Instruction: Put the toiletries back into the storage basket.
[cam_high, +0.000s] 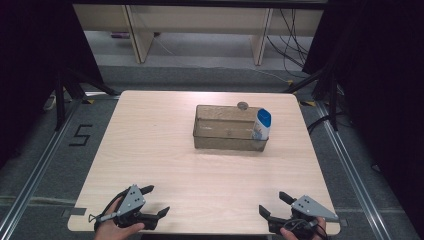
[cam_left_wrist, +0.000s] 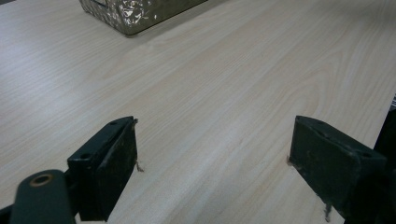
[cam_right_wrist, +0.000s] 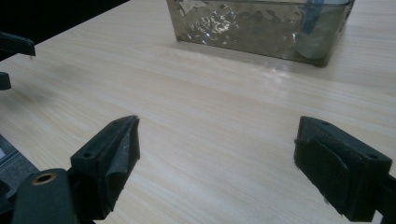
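Both grippers rest at the bottom edge of the high view, well apart from the work. Left gripper (cam_high: 153, 201) sits lower left with its jaws spread wide and nothing between them; right gripper (cam_high: 273, 202) sits lower right, jaws equally wide and empty.

The nearest things lie above centre of the frame: a clear tinted bin (cam_high: 225, 134) on the wooden table (cam_high: 150, 150), with a white bottle with blue cap (cam_high: 262, 123) standing upright inside at the bin's right end. A small round grey object (cam_high: 243, 105) sits at the bin's far rim; what it is cannot be told.

Judgement: the step in hand is the reach toward the bin. To do it well, come in from above the rim, keep the jaws wide until they straddle the bottle's body, and avoid knocking the bin wall.

Writing: a "5" is marked on the floor (cam_high: 81, 135) at left. The bottle's label is too blurred to read.
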